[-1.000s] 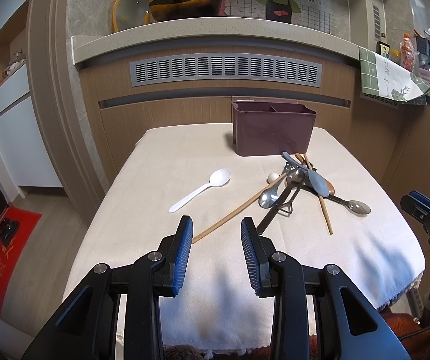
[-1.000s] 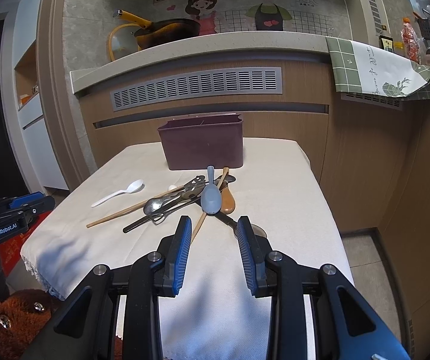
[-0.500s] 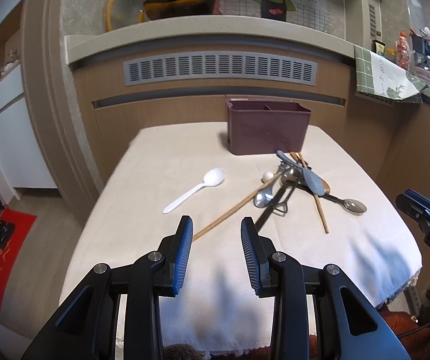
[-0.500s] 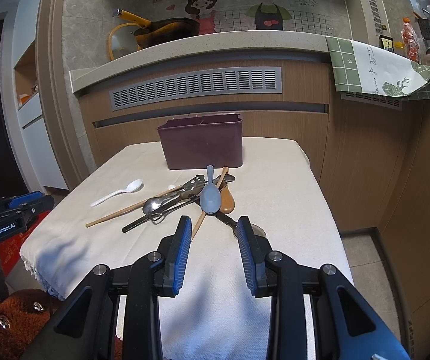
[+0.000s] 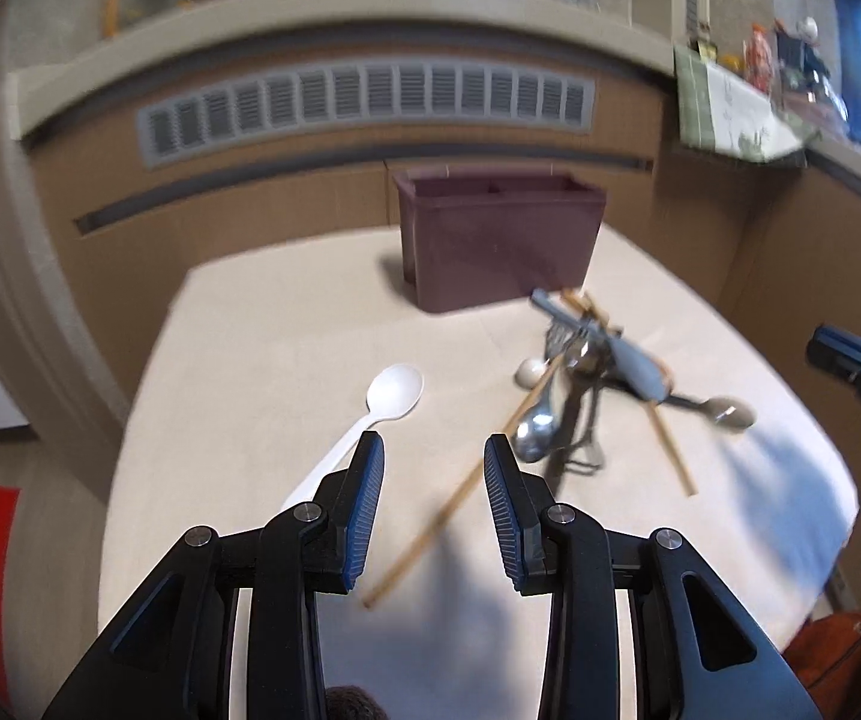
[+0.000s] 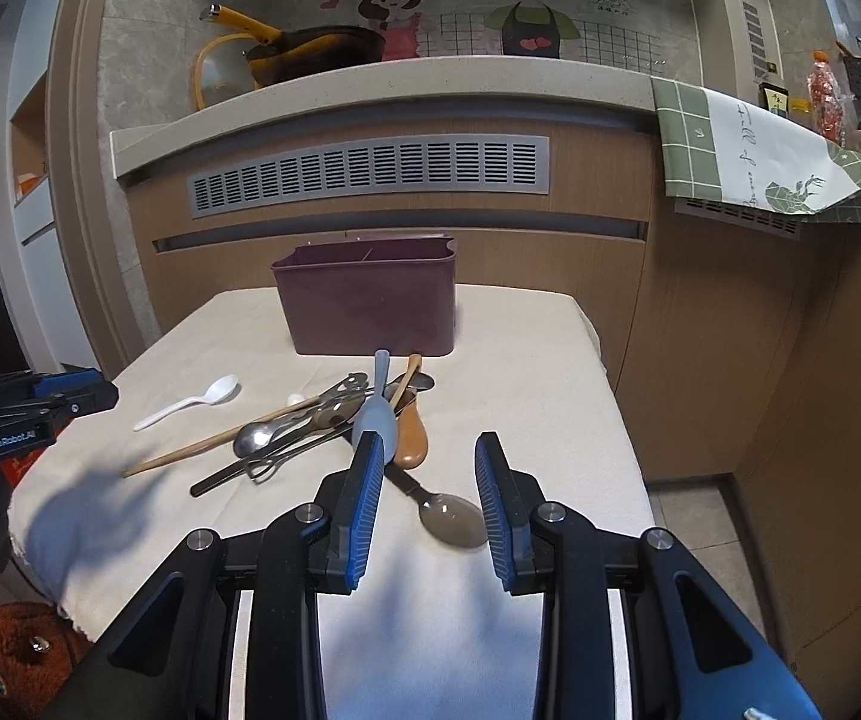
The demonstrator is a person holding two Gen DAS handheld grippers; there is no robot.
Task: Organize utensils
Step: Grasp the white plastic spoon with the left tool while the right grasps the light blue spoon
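A maroon utensil holder (image 5: 499, 246) (image 6: 367, 300) stands at the back of the cloth-covered table (image 5: 262, 360). In front of it lies a pile of utensils (image 5: 586, 372) (image 6: 334, 414): metal spoons, a grey-blue spoon (image 6: 375, 414), a brown wooden spoon (image 6: 412, 432), chopsticks. A white plastic spoon (image 5: 382, 414) (image 6: 190, 401) lies apart to the left. My left gripper (image 5: 433, 456) is open and empty, just above the white spoon's handle. My right gripper (image 6: 430, 456) is open and empty above a dark spoon (image 6: 451, 516).
A wooden counter with a vent grille (image 6: 370, 174) stands behind the table. A pan (image 6: 310, 51) sits on the counter top. A green towel (image 6: 754, 162) hangs at the right. The table's edge drops off on the right to a tiled floor (image 6: 688, 516).
My left gripper has moved forward and down toward the white spoon; its view is blurred with motion. My right gripper has moved slightly forward over the pile.
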